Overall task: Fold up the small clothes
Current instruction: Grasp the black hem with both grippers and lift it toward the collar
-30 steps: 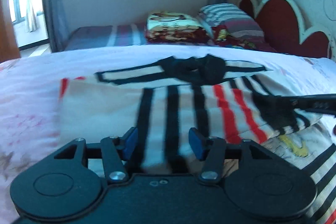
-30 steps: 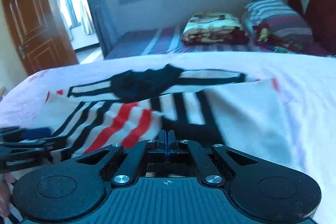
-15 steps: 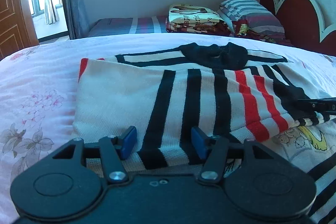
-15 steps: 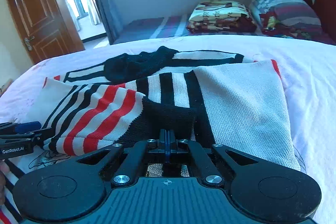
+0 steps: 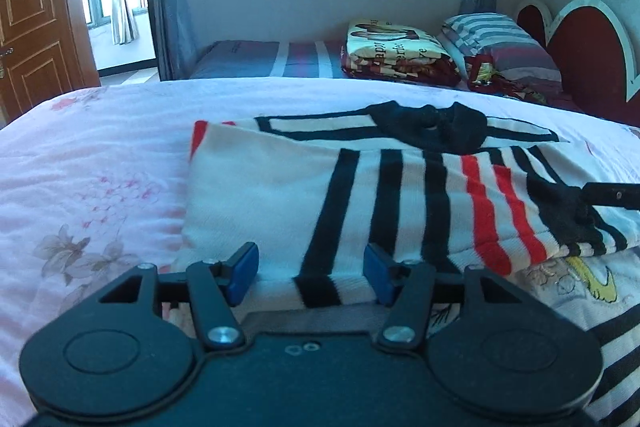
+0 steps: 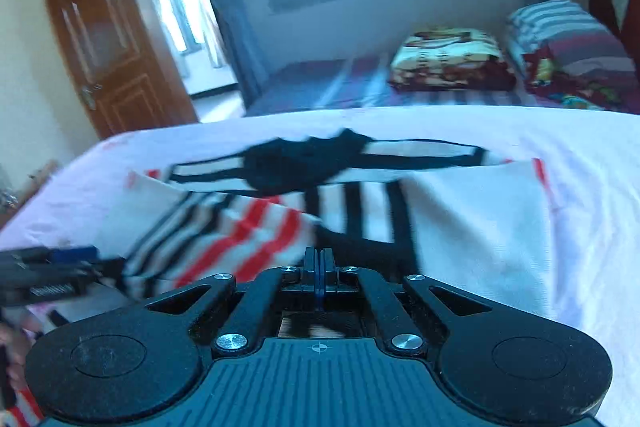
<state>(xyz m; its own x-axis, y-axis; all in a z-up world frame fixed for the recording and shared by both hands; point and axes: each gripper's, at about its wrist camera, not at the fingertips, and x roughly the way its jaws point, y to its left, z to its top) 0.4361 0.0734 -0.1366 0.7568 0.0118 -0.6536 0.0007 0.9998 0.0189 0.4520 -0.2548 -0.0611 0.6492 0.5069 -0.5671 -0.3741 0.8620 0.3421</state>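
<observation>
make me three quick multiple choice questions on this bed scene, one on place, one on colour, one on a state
1. Where does the folded patterned blanket lie?
A. on the far striped bed, beside the striped pillow
B. on the white knitted sweater with black and red stripes
C. on the floor by the door

2. What colour are the pads on the left gripper fingers?
A. red
B. blue
C. yellow

3. How do the right gripper fingers stand?
A. wide apart
B. closed together at the edge of the sweater
C. out of view

Key: 1 A, the blanket sits next to the pillow under the window; 2 B, both pads show blue; 3 B, the two fingers meet with no gap.
</observation>
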